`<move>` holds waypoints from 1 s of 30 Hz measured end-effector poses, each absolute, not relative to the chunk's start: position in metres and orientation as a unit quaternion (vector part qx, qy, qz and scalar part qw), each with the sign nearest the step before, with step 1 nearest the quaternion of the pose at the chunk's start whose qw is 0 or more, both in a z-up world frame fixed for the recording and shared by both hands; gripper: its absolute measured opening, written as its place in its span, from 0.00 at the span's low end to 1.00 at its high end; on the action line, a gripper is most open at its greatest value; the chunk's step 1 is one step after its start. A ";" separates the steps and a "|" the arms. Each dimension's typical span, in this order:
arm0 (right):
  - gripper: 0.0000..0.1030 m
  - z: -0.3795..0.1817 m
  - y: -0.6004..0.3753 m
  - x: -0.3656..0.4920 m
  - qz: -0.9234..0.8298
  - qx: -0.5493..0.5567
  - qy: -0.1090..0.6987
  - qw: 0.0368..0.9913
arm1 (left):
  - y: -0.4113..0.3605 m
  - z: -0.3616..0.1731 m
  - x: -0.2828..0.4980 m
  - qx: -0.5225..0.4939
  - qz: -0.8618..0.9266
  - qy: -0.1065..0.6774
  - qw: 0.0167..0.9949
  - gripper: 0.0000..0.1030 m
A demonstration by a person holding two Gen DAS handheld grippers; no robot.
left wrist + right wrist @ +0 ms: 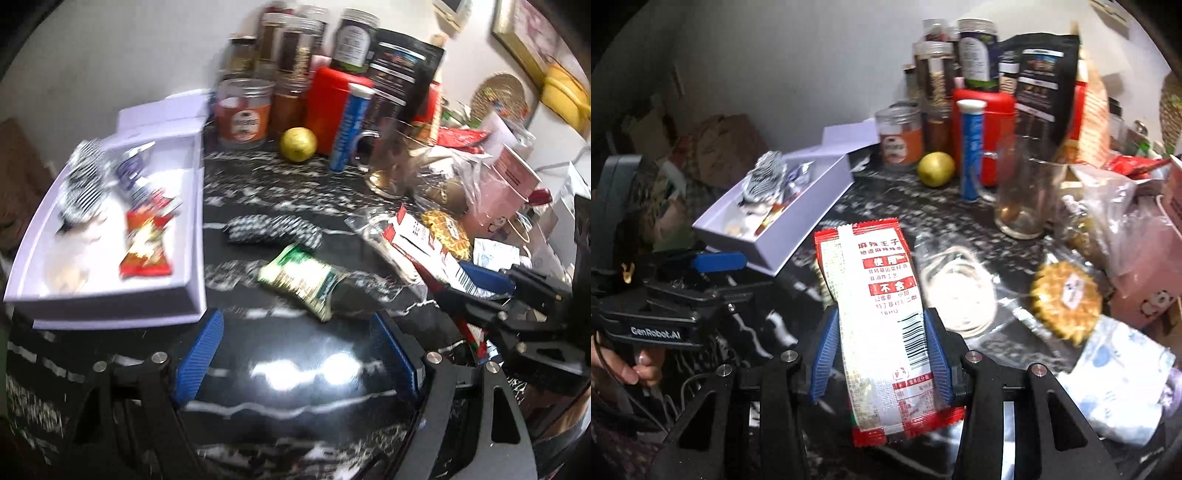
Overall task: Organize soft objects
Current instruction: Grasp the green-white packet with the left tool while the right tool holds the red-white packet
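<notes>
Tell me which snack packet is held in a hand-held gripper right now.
The red-and-white packet, clamped in the right hand-held gripper. The green packet lies loose on the counter; the red one sits in the white box.

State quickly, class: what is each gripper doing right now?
Left gripper: open, nothing between its fingers.
Right gripper: shut on the red and white snack packet.

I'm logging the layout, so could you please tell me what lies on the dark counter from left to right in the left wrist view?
White box → patterned cloth roll → green packet → red-and-white packet, held in the right gripper → round yellow wafer pack.
</notes>
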State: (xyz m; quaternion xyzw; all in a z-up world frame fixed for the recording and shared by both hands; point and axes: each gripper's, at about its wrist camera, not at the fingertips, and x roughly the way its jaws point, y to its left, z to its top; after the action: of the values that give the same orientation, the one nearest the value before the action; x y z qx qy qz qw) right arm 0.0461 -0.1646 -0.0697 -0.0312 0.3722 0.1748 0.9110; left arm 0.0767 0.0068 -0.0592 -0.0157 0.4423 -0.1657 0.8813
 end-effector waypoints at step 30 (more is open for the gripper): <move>0.44 -0.075 -0.187 0.076 0.149 0.000 0.387 0.910 | -0.053 -0.101 0.130 0.113 -0.220 0.442 0.862 0.80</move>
State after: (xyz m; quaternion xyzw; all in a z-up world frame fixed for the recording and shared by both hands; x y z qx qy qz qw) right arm 0.0758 -0.1866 -0.0750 0.0000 0.3873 0.1494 0.9098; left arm 0.1301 -0.0533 -0.1010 0.1132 0.4423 -0.2204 0.8619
